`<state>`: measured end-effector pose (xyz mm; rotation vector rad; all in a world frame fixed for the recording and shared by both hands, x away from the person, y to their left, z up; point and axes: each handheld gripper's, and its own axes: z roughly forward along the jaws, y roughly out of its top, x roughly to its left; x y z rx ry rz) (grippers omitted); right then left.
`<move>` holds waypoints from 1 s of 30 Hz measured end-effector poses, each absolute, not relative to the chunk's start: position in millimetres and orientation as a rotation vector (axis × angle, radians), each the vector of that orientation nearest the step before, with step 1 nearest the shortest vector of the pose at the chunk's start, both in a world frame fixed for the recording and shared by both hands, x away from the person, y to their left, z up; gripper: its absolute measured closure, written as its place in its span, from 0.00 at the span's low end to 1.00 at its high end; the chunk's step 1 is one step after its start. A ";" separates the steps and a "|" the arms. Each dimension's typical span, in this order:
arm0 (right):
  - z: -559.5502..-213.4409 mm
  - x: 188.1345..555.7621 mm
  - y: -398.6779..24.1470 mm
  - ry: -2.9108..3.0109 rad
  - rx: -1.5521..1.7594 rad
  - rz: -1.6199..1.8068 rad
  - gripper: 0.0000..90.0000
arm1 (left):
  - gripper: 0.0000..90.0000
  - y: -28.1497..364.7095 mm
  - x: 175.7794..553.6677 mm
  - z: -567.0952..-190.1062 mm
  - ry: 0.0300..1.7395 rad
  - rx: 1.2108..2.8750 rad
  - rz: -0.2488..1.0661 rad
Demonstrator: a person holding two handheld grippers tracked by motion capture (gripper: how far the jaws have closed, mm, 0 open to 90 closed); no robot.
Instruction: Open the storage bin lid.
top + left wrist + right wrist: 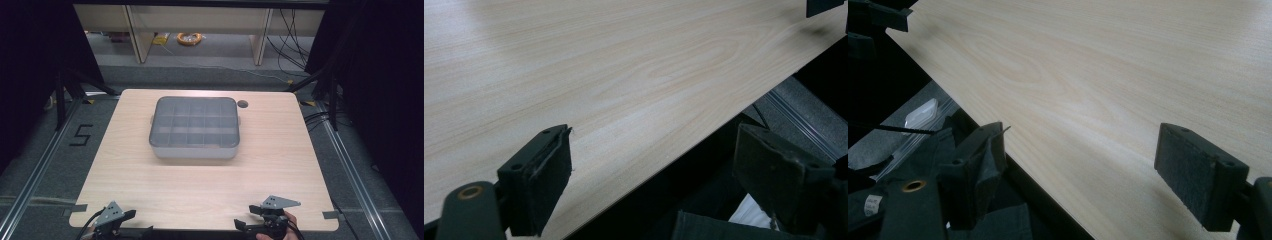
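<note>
A grey plastic compartment box (194,127) with a translucent lid sits closed on the middle of the light wooden table (150,185), toward the far side. My left gripper (139,223) hovers at the near left edge, open and empty. In the left gripper view its jaws (654,150) straddle the table's front edge, wide apart. My right gripper (247,216) is at the near right edge, held by a hand (289,220), also open and empty. The right gripper view shows it (1085,150) spread over the same edge. Both grippers are far from the box.
A round cable hole (243,104) lies in the table just right of the box's far corner. Wide bare wood separates the box from the grippers. Beyond the table are grey floor, shelf legs (260,40), an orange cable coil (189,38) and black curtains on both sides.
</note>
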<state>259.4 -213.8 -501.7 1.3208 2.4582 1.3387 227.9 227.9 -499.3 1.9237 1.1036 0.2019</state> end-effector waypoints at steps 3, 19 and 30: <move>-501.7 259.0 -213.3 2.466 1.333 1.341 0.23 | 0.17 228.4 228.2 -499.4 1.107 1.921 0.204; -497.6 262.3 -218.5 2.403 1.373 1.421 0.25 | 0.17 231.3 228.9 -496.7 1.124 1.902 0.186; -494.7 270.3 -224.9 2.338 1.371 1.454 0.27 | 0.17 234.3 234.9 -490.0 1.136 1.858 0.181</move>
